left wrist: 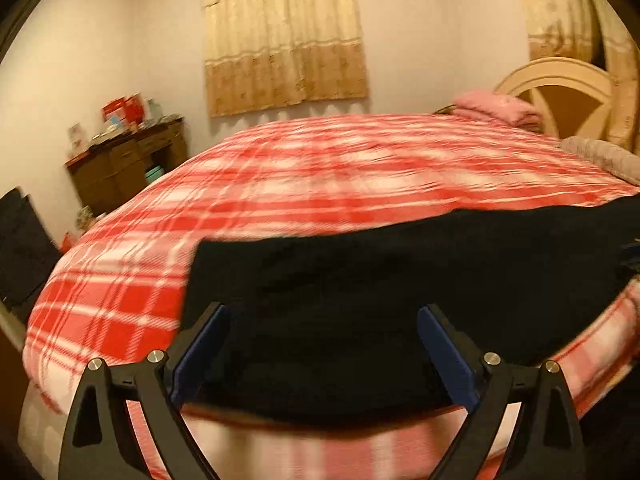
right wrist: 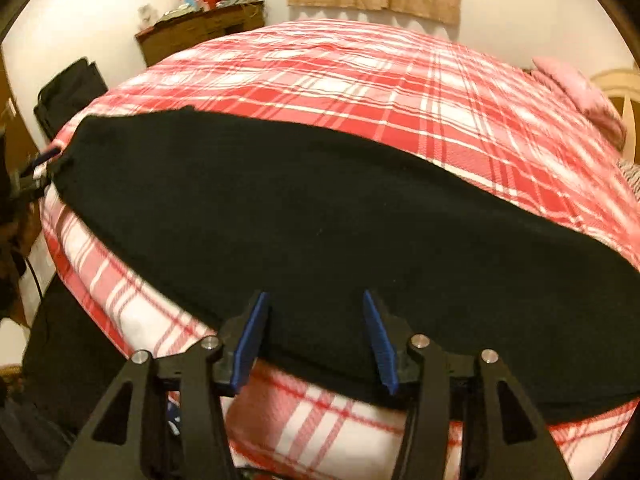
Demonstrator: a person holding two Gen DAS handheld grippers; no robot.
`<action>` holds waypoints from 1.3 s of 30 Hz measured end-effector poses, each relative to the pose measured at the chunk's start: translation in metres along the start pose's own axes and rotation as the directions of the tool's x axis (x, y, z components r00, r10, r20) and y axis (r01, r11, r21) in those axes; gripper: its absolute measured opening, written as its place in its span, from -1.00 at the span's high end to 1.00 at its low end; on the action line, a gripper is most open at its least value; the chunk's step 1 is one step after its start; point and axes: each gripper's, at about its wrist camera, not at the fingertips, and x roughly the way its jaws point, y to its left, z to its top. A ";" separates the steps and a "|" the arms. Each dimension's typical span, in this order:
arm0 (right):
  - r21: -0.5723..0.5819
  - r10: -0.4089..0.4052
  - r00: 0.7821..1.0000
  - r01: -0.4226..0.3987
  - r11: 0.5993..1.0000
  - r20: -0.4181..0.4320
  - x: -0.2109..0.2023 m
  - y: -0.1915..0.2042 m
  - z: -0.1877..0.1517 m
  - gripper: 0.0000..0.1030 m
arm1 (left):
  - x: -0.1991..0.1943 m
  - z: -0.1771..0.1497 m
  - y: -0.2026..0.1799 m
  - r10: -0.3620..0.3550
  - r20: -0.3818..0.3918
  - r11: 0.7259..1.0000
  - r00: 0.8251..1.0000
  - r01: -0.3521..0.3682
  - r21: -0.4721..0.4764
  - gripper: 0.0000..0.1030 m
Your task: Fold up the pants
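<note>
Black pants (left wrist: 400,264) lie flat in a long strip along the near side of a bed covered with a red and white plaid blanket (left wrist: 300,168). My left gripper (left wrist: 323,309) hangs open wide over the pants near their left end, with nothing pinched between its blue pads. In the right wrist view the pants (right wrist: 280,200) run from the left edge to the lower right across the blanket (right wrist: 360,80). My right gripper (right wrist: 314,295) stands open to a middling gap above the pants' near edge, its pads apart from the cloth.
A dark wooden dresser (left wrist: 128,164) with clutter on top stands against the far wall. A black bag (right wrist: 68,96) sits beside the bed's left corner. Pink folded bedding (left wrist: 500,108) and a cream headboard (left wrist: 560,84) are at the far right.
</note>
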 end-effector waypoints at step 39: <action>0.302 -0.558 0.830 0.535 0.789 -0.011 -0.090 -0.185 -0.063 -0.28 | 0.052 0.006 -0.188 -0.292 -0.163 0.939 0.943 0.315 0.138 -0.86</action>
